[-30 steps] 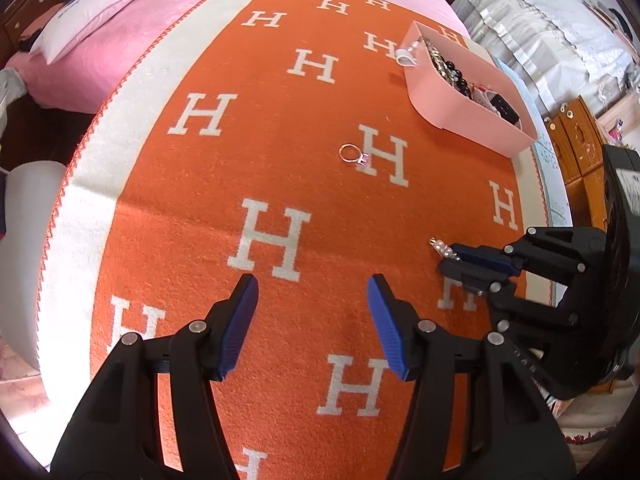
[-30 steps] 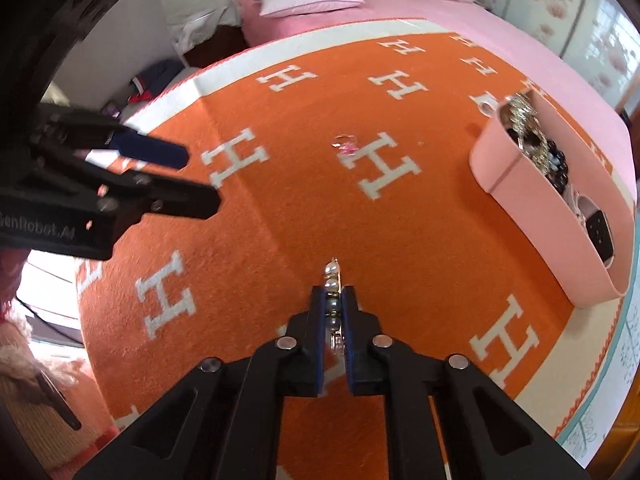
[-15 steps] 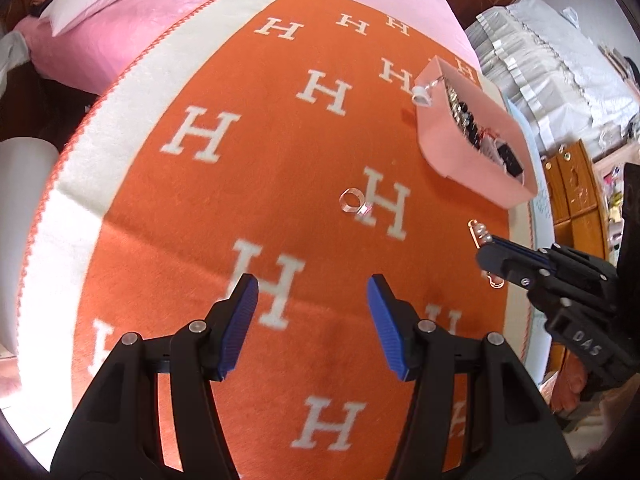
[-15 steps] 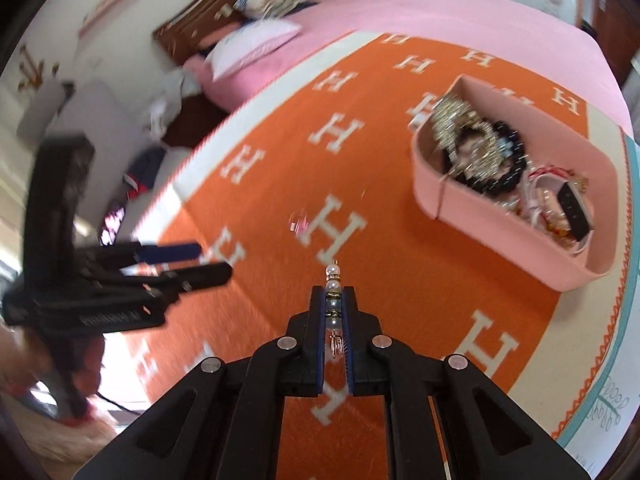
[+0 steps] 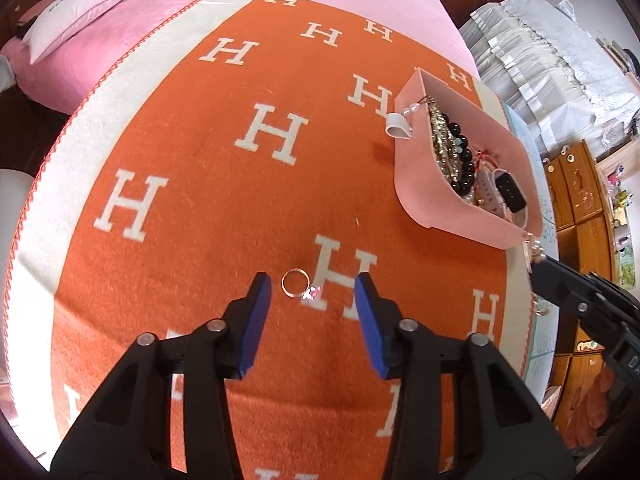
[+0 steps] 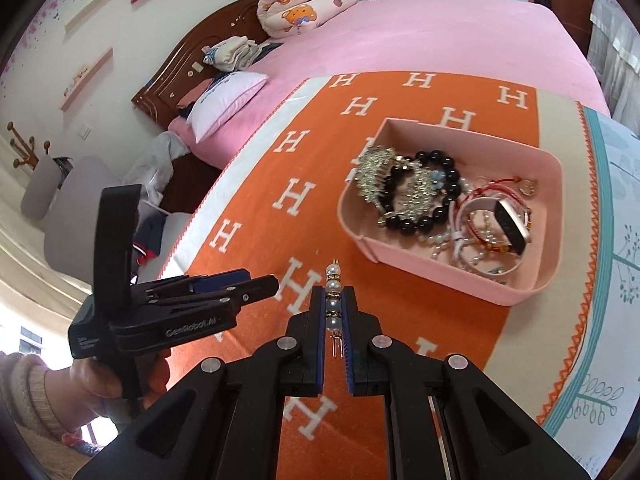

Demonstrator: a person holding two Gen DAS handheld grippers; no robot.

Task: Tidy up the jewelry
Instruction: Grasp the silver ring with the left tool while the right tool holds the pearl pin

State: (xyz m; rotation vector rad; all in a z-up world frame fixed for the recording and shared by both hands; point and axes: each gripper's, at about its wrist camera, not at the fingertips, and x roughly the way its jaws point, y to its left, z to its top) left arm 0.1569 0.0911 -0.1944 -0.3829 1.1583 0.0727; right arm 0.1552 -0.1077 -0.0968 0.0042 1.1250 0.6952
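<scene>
From the left wrist, the left gripper (image 5: 312,286) hovers over the orange blanket (image 5: 192,240) on the bed, its jaws part-open, having just been narrowing, with the ring (image 5: 295,283) lying flat on the blanket between the tips, untouched. It looks light, stiff and slippery; pinching across the band seems best. From the right wrist, the right gripper (image 6: 333,306) is clamped on a pearl hairpin (image 6: 333,300), near the pink tray (image 6: 432,268) toward the blanket's far corner.
</scene>
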